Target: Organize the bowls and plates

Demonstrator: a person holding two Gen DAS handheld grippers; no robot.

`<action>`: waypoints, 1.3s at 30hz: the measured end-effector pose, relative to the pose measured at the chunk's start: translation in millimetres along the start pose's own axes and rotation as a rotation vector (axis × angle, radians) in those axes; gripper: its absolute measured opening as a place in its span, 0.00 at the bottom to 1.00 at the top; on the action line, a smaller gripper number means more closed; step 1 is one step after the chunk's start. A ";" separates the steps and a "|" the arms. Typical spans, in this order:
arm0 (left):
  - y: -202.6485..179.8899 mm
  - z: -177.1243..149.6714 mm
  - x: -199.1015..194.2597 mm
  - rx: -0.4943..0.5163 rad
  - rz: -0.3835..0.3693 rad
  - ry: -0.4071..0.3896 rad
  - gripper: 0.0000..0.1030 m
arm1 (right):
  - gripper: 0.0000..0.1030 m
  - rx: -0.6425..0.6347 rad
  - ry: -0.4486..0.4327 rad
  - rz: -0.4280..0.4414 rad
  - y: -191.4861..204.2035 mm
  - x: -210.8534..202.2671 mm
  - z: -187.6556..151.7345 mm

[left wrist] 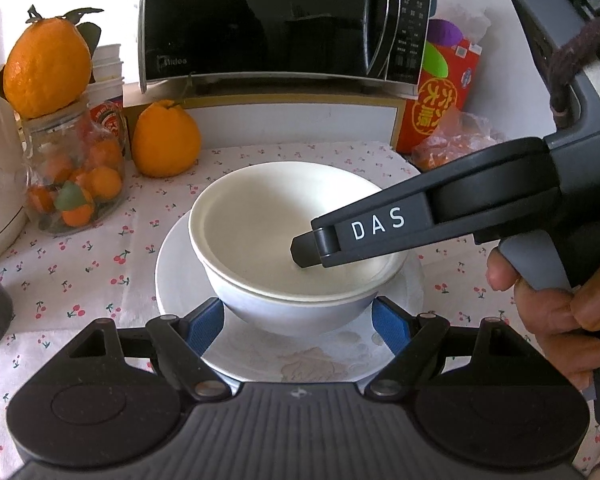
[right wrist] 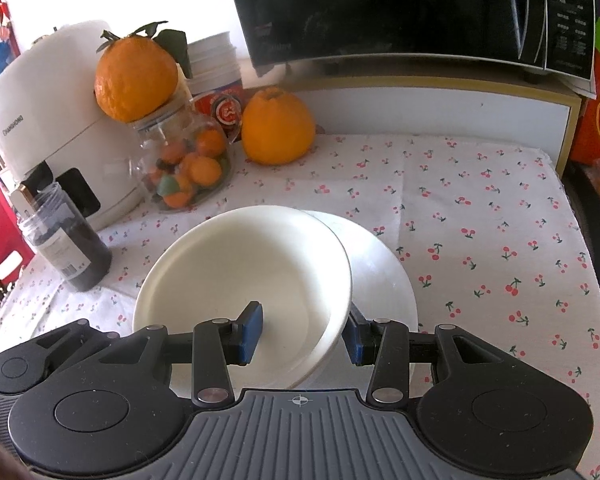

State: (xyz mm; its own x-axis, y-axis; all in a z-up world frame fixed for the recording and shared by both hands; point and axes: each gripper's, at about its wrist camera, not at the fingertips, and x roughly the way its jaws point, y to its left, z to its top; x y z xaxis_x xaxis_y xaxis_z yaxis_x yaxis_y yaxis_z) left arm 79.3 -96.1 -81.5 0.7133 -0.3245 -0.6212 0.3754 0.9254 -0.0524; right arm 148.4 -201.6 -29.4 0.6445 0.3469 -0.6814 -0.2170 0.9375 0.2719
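Two white bowls are nested, the inner bowl (left wrist: 260, 216) sitting in the outer bowl (left wrist: 296, 316), on a white plate (left wrist: 300, 360) on the cherry-print cloth. My left gripper (left wrist: 298, 326) is open, its blue pads on either side of the outer bowl's base, apart from it. My right gripper (right wrist: 304, 334) straddles the near right rim of the inner bowl (right wrist: 236, 264), one pad inside and one outside, with a gap to the wall. Its finger also shows in the left wrist view (left wrist: 364, 232), reaching into the bowl. The plate (right wrist: 384, 280) shows behind.
A microwave (left wrist: 276, 20) stands on a shelf at the back. A glass jar of small oranges (left wrist: 72, 176) with an orange on top, a loose orange (left wrist: 166, 138), a white appliance (right wrist: 52, 120) and a dark jar (right wrist: 68, 240) stand left. A red box (left wrist: 444, 96) is right.
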 end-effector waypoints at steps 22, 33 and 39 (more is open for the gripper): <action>0.6 3.0 -1.9 0.009 0.002 0.023 0.97 | 0.72 0.013 -0.003 0.019 0.3 -9.0 -0.6; 1.2 0.9 -25.2 0.006 0.008 0.021 1.00 | 0.84 0.071 -0.096 -0.009 -14.1 -46.2 -1.1; 3.2 -1.0 -42.3 -0.008 0.015 0.021 1.00 | 0.85 0.097 -0.131 -0.066 -21.8 -67.1 -6.6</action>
State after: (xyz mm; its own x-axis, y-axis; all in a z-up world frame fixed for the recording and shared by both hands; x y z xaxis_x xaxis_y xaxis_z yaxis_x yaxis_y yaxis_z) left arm 49.7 -79.2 -56.2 0.7064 -0.3063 -0.6381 0.3595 0.9318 -0.0493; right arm 105.0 -245.2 5.9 0.7466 0.2724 -0.6070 -0.1039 0.9489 0.2981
